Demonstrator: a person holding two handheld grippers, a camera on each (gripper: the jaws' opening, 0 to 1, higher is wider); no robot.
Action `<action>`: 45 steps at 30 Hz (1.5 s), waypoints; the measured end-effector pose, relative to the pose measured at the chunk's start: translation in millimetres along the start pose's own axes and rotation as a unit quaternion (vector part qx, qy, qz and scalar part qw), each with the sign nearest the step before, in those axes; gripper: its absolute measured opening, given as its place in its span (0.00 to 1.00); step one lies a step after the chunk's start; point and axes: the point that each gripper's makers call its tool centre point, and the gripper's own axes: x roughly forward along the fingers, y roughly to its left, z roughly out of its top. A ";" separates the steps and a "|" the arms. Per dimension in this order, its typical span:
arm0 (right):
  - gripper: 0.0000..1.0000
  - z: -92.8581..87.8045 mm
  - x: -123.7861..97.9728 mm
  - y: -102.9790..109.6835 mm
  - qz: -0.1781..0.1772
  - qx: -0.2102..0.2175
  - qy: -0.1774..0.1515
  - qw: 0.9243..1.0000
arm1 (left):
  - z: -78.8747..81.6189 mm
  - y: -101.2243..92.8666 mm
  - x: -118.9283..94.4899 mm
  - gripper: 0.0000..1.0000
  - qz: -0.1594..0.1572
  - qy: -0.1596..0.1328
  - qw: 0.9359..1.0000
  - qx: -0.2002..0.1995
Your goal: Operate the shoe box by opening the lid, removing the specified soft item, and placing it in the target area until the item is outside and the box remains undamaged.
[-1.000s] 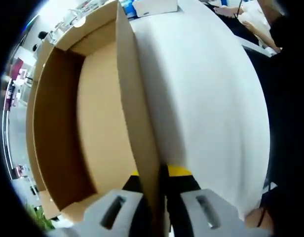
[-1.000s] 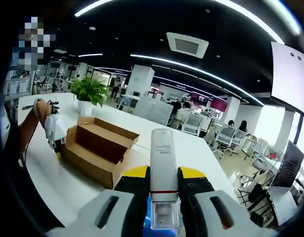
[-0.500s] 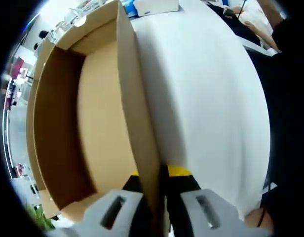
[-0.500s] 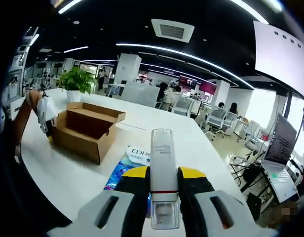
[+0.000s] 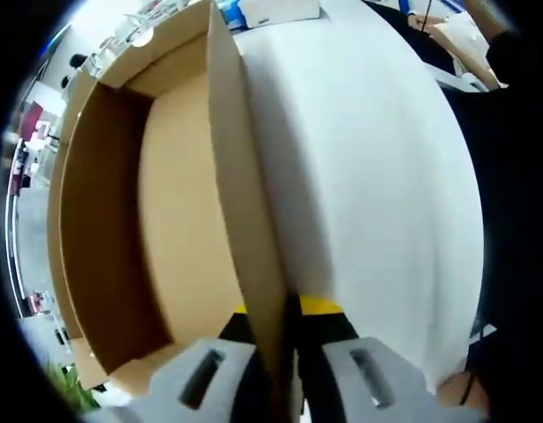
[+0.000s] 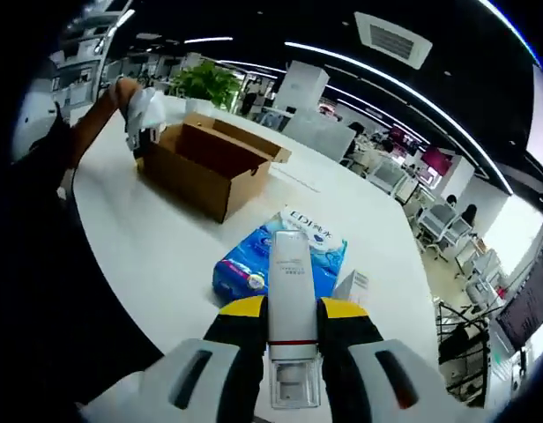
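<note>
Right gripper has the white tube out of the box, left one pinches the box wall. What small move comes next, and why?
Probably lower the right gripper and set the white tube on the table near the blue pack. The tube is already clear of the open box, which the left gripper steadies.

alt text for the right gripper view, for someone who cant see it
The right tool is shut on a white tube held above a white table. Just past it lies a blue pack, and farther off stands an open cardboard shoe box, with the left tool at its far end. An open-plan office lies behind.
</note>
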 end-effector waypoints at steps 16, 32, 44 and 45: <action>0.22 -31.7 21.4 47.2 0.203 -0.176 0.027 0.963 | 1.0 0.1 -0.6 0.04 -0.003 -0.003 1.000 -0.005; 0.22 -61.0 42.2 61.6 0.319 -0.238 0.080 0.914 | 1.8 0.9 0.4 0.04 0.000 -0.002 1.000 -0.009; 0.22 -75.0 54.9 54.5 0.320 -0.302 0.126 0.889 | 1.6 0.0 0.3 0.04 -0.002 -0.003 1.000 -0.007; 0.22 -72.5 54.6 55.2 0.320 -0.297 0.123 0.891 | 1.6 -0.1 0.3 0.04 -0.002 -0.004 1.000 -0.007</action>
